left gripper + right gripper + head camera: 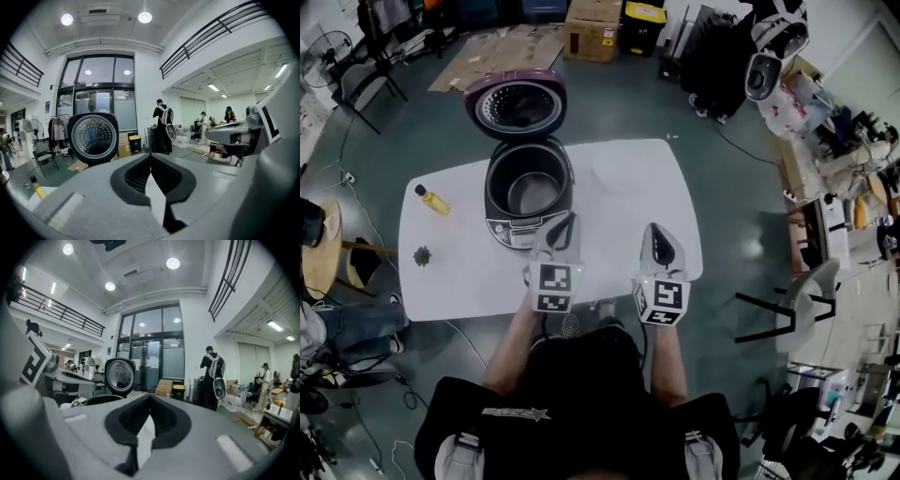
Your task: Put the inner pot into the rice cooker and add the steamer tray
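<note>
The rice cooker (528,190) stands open at the back left of the white table (670,211), its perforated lid (516,105) tipped up behind it. A dark metal pot wall shows inside the body. My left gripper (570,219) hovers just in front of the cooker's right side, jaws shut and empty. To its right my right gripper (653,229) is over bare table, also shut on nothing. The lid (93,137) shows ahead in the left gripper view, beyond the closed tips (151,157). The lid (119,375) also shows in the right gripper view, left of the closed tips (150,399).
A yellow bottle (433,200) and a small green object (422,255) lie at the table's left end. A faint pale round outline (617,169) shows on the table right of the cooker. Chairs, boxes and cables surround the table; people stand across the room (161,126).
</note>
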`<state>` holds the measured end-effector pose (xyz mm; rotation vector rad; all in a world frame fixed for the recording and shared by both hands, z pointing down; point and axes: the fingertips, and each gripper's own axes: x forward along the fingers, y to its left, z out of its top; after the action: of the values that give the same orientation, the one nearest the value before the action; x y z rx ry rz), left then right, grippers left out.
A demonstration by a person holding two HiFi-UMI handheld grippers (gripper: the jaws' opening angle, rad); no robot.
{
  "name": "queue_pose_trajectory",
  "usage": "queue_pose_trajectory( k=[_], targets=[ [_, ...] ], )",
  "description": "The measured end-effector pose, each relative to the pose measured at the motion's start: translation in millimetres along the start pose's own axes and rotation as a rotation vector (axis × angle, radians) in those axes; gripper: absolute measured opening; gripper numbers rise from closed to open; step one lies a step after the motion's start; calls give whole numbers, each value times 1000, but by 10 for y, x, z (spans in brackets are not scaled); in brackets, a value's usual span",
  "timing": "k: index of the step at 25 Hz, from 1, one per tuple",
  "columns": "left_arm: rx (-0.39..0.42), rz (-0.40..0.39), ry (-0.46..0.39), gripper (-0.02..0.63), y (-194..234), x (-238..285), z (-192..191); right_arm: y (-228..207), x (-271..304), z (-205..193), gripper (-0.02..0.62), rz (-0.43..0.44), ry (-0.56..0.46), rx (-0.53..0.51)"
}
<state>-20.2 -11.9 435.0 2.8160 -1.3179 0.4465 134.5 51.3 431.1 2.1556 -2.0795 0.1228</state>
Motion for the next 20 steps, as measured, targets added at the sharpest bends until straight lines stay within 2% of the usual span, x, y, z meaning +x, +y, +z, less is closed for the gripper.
queue_pose_trajectory(
  k=[9, 12, 13, 15, 18, 20],
  targets=[
    [-8, -48, 7, 11, -306, 520, 91, -514, 232, -73, 6, -24, 35, 11],
    [-53, -55, 9, 14, -335, 720, 92, -652, 386, -121, 7, -22, 50, 13],
    [-73, -60, 13, 18, -344, 786, 82, -686, 440, -144, 33, -18, 56, 14],
    [-98, -75, 28, 139, -375, 916, 51, -740, 553, -199, 76, -1, 71, 24],
    [-112, -89, 49, 168, -420, 1125, 12, -836, 758, -292, 151, 23, 103, 41],
    [-119, -91, 66, 187, -436, 1281, -21, -924, 913, -358, 167, 31, 123, 51]
  ],
)
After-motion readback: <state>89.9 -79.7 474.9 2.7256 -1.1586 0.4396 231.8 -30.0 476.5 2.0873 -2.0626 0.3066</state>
